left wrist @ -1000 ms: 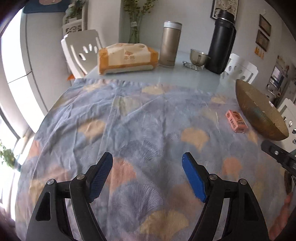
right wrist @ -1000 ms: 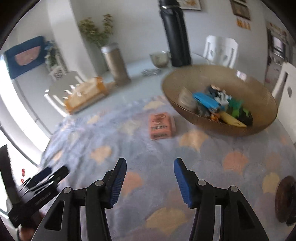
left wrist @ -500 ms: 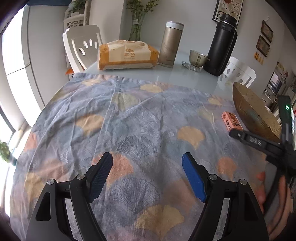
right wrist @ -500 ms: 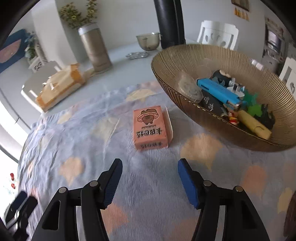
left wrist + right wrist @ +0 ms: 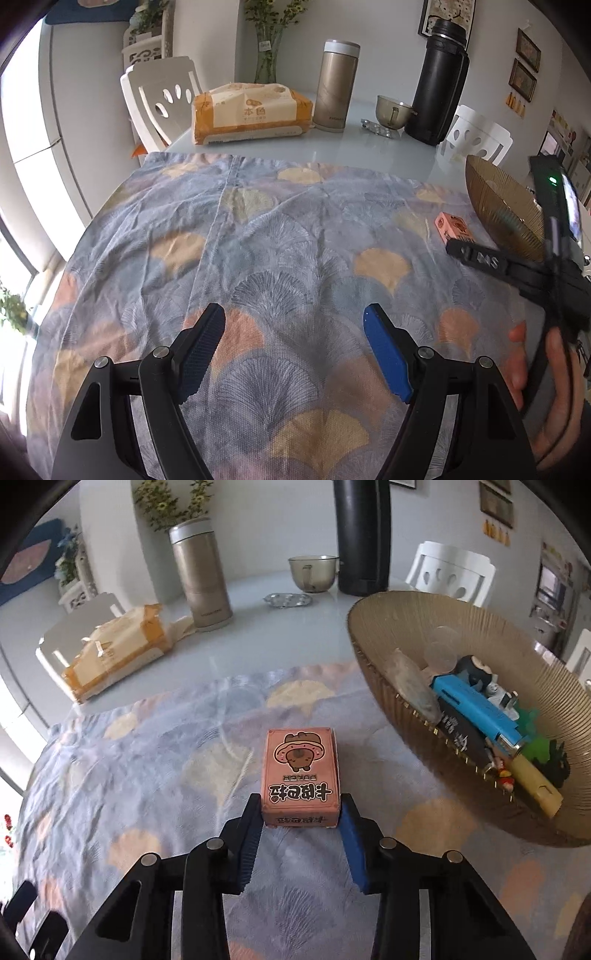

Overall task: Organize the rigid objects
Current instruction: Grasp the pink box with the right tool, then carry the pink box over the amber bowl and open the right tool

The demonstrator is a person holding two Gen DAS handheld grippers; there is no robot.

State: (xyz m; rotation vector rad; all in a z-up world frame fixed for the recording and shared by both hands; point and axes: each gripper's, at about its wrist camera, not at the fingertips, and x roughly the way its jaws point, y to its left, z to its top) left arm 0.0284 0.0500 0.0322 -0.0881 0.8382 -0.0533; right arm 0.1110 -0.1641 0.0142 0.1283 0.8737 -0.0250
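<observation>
Gripping: the near end of the pink card box (image 5: pixel 300 775) is clamped between the fingers of the right gripper (image 5: pixel 301 836), at lower centre of the right wrist view.
Box position: it lies flat on the patterned tablecloth (image 5: pixel 147 775), just left of the gold ribbed bowl (image 5: pixel 480 627).
Bowl contents: small toys, seen at the right.
Left gripper (image 5: pixel 293 354): held spread wide over bare cloth, nothing between its pads.

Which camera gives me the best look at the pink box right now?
The right wrist view: the pink box sits large and centred, printed top readable, its near end between the right gripper jaws. The left wrist view shows it small, far right, partly behind the gripper.
</observation>
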